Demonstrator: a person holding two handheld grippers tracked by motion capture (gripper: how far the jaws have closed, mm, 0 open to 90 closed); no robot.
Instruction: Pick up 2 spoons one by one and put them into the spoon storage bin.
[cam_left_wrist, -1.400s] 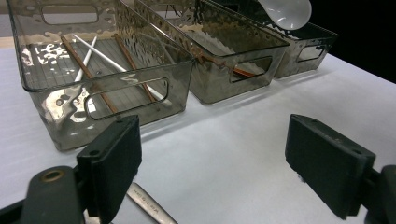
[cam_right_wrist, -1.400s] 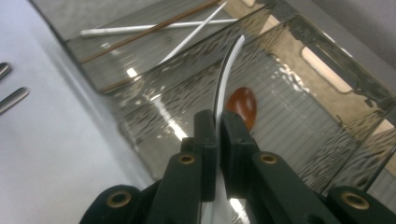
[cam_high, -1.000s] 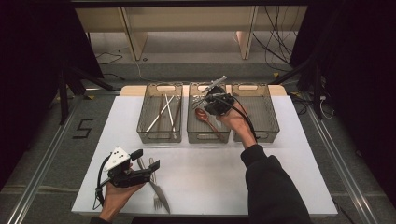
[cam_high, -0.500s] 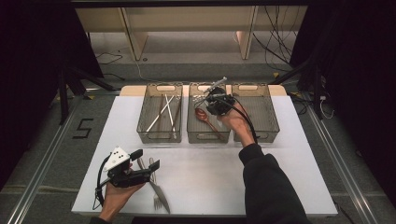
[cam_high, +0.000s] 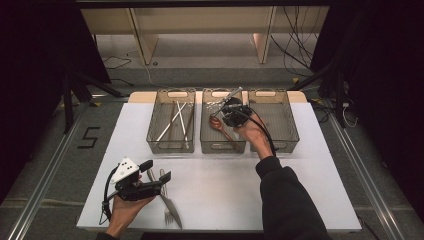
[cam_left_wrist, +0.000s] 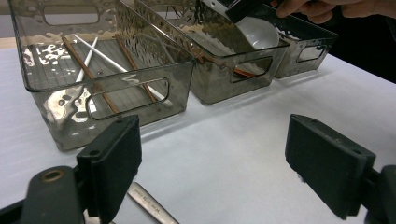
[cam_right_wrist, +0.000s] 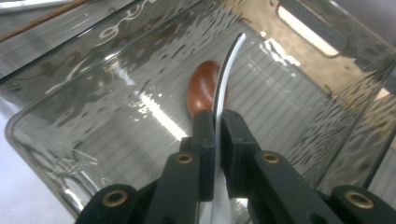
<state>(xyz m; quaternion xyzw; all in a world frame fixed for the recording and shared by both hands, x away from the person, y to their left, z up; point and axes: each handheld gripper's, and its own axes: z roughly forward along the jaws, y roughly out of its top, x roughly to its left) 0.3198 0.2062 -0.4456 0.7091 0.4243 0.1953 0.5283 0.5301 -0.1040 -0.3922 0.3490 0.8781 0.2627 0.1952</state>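
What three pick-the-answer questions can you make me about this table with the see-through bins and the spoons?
1. Where is the brown spoon?
A. on the floor
B. in the middle bin
C. in the left gripper

2. How many clear bins stand in the row?
A. three
B. one
C. six

3. What is the right gripper doing?
A. pinching a white spoon over the middle bin
B. hanging wide open over bare table
C. pinching a fork

Answers:
1 B: the brown spoon lies on that bin's floor, under the right gripper.
2 A: the high view shows the left bin, the middle one and the right bin side by side.
3 A: the thin white spoon stands between its nearly shut jaws, which have just been opening a little.
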